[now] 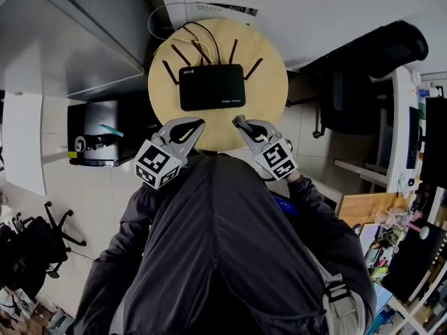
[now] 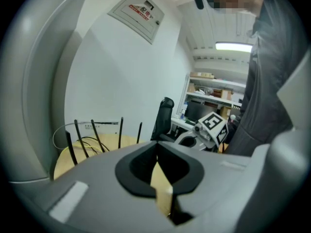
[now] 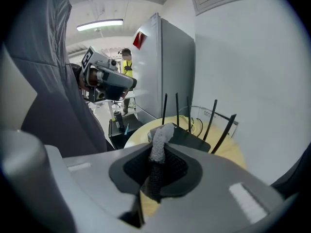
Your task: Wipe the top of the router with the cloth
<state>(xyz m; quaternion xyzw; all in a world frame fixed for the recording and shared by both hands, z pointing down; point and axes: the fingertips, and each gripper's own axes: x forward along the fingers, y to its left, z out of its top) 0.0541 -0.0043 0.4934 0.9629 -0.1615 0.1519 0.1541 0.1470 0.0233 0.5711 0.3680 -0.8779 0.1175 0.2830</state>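
The black router [image 1: 212, 86] lies flat in the middle of a round wooden table [image 1: 269, 82], its antennas spread toward the wall. Both grippers hover over the table's near edge, short of the router. My right gripper [image 1: 239, 121] is shut on a grey knitted cloth [image 3: 157, 152], whose end sticks up past the jaws toward the router [image 3: 192, 137]. To its left, my left gripper [image 1: 195, 124] is shut with nothing in it; its jaws [image 2: 156, 166] meet above the wood. The router's antennas [image 2: 97, 135] show in the left gripper view.
Yellow and black cables [image 1: 199, 44] run from the router's back to a wall socket strip [image 1: 223, 9]. A tall grey cabinet [image 1: 77, 33] stands left of the table, with a low black stand [image 1: 105, 135] beside it. A black office chair [image 1: 370, 54] is at the right.
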